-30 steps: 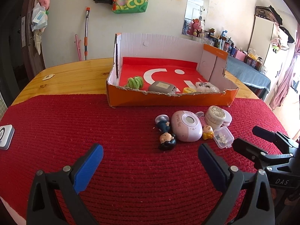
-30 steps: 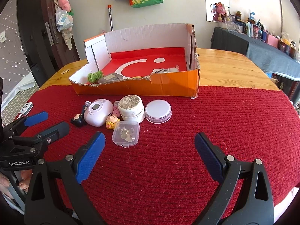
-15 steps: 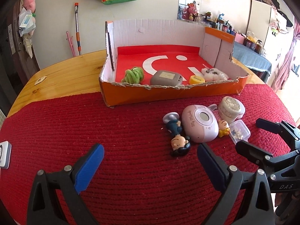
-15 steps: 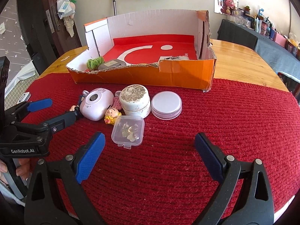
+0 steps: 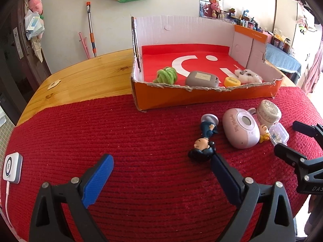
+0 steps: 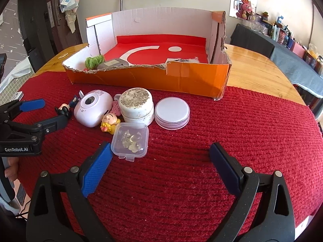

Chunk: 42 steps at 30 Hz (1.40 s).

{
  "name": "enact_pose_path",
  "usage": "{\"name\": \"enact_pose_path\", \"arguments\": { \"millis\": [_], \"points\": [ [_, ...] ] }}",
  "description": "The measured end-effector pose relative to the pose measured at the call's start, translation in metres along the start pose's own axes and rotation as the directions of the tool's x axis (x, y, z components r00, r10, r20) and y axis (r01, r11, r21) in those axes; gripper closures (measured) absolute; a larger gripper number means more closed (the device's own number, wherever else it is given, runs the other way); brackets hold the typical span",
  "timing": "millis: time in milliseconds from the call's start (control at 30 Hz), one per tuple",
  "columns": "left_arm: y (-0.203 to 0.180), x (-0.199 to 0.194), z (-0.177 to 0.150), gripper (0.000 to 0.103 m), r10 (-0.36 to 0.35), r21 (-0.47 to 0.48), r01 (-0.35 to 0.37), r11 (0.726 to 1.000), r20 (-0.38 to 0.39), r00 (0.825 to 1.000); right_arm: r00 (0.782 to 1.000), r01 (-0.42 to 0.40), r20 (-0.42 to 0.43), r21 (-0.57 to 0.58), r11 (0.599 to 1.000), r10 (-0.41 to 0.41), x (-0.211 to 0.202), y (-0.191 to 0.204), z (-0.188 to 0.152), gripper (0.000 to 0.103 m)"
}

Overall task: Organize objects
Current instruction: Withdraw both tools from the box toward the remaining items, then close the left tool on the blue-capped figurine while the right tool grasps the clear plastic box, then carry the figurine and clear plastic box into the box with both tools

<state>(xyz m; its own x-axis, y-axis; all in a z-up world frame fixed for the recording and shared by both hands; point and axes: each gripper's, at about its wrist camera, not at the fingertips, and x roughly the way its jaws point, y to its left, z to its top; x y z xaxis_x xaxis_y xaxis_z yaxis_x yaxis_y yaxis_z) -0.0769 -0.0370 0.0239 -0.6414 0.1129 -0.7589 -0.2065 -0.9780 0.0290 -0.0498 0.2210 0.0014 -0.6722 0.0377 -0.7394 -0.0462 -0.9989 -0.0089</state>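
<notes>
**Organizing approx. half done: four things in box, six still outside**

The bench (image 5: 84, 74) carries a red mat (image 5: 121, 137), and on it stands the cardboard box (image 5: 201, 98), open at top. Inside, near the front wall, lie a green fuzzy toy (image 5: 166, 75), a grey device (image 5: 202, 78), a yellow disc (image 5: 232, 81) and a white fluffy thing (image 5: 248, 75); I judge these as already sorted.

Outside, in front of the box, one cluster waits: pink camera (image 6: 92, 107), cream jar (image 6: 136, 105), flat lid (image 6: 172, 113), clear small case (image 6: 130, 139), dark-hair figurine (image 5: 202, 143), yellow figurine (image 6: 109, 121).

Left claw (image 5: 162, 179): fingers apart, nothing between them, right tip almost at the dark-hair figurine. Right claw (image 6: 160, 169): also apart and empty, left tip just beside the clear small case.
</notes>
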Motion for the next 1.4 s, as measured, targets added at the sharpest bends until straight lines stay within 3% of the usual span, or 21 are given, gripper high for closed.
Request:
{"name": "enact_pose_path", "arguments": {
  "millis": [167,367,700,867,1000,1133,1400],
  "points": [
    [-0.006,-0.002,0.002,0.005,-0.012,0.052,0.011,0.999,0.017,1.0,1.0,-0.005,0.002,0.007,1.0,0.005,-0.001,-0.005,0.001,0.005],
    [-0.018,0.002,0.011,0.016,-0.042,0.127,0.039,0.991,0.019,0.999,0.999,-0.04,0.002,0.004,0.999,0.04,0.0,-0.006,0.004,0.005],
    [-0.021,0.014,0.02,0.033,-0.132,0.114,0.131,0.985,0.0,0.991,0.999,-0.032,0.011,-0.037,0.999,0.033,0.003,0.001,0.007,0.007],
    [-0.023,0.014,0.022,0.047,-0.171,0.11,0.169,0.979,0.008,0.985,0.999,-0.025,0.018,-0.078,0.997,0.027,0.006,0.011,0.008,0.021],
    [-0.031,0.013,0.02,0.078,-0.223,0.143,0.219,0.965,0.013,0.975,0.998,-0.052,0.033,-0.104,0.993,0.055,0.004,0.017,0.006,0.04],
    [-0.03,0.01,0.017,0.079,-0.228,0.126,0.224,0.966,0.025,0.973,0.995,-0.087,0.047,-0.116,0.989,0.093,0.0,0.018,0.002,0.069],
    [-0.018,-0.008,0.013,0.079,-0.248,0.065,0.245,0.967,0.048,0.968,0.988,-0.124,0.087,-0.083,0.989,0.131,-0.017,0.011,0.004,0.069]
  ]
}}
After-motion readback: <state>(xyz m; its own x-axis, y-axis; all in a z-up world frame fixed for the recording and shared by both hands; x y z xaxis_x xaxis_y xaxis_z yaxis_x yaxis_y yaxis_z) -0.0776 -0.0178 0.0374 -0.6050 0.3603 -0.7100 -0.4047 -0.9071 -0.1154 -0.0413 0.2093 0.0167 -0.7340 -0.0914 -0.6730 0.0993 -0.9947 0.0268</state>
